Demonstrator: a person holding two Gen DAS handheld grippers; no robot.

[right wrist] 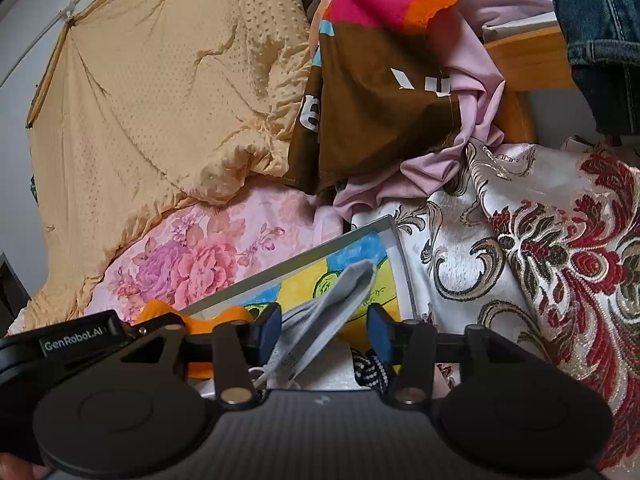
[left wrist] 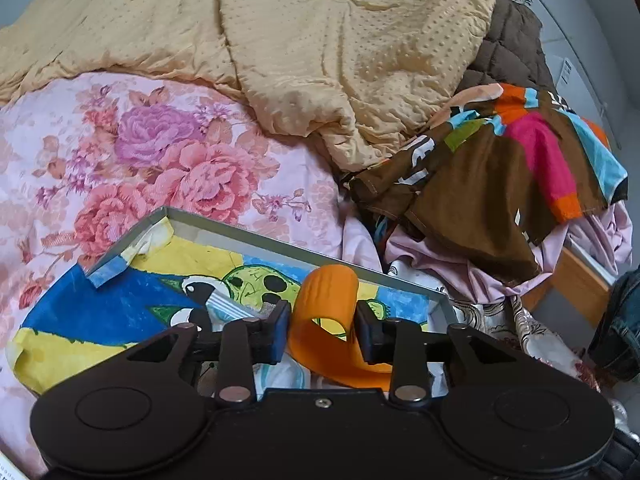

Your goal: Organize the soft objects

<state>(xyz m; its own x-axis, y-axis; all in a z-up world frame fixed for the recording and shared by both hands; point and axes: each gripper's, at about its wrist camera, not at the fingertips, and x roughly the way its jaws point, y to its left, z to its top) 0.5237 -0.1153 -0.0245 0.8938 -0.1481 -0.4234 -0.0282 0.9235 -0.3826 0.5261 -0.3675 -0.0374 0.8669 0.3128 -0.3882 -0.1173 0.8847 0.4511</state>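
Left gripper [left wrist: 322, 330]: jaws partly open over a box; an orange strip stands between the pads, close to both, and whether either pad still presses it cannot be told.
Orange strip [left wrist: 326, 320]: ribbed band, curled over at the top, its lower end lying down into the box.
Right gripper [right wrist: 324, 330]: jaws stand apart; a grey cloth lies slanted between the pads, near the left pad and clear of the right one.
Grey cloth [right wrist: 336, 300]: folded, soft, its far tip resting on the box's painted sheet, its near end beside a white cord.
Box [left wrist: 280, 240]: shallow, grey-rimmed, one near corner bent, lined with a sheet painted blue, yellow and green; it sits on the flowered sheet.
Flowered sheet [left wrist: 160, 152]: pink with large roses, spread under the box.
Yellow blanket [left wrist: 320, 40]: dotted, bunched beyond the flowered sheet.
Patchwork cloth [left wrist: 500, 160]: brown with pink, orange and blue patches, heaped right of the blanket.
Brocade cloth [right wrist: 560, 260]: white with red and gold scrolls, just right of the box.
Jeans [right wrist: 596, 32]: far upper right, above a wooden edge.
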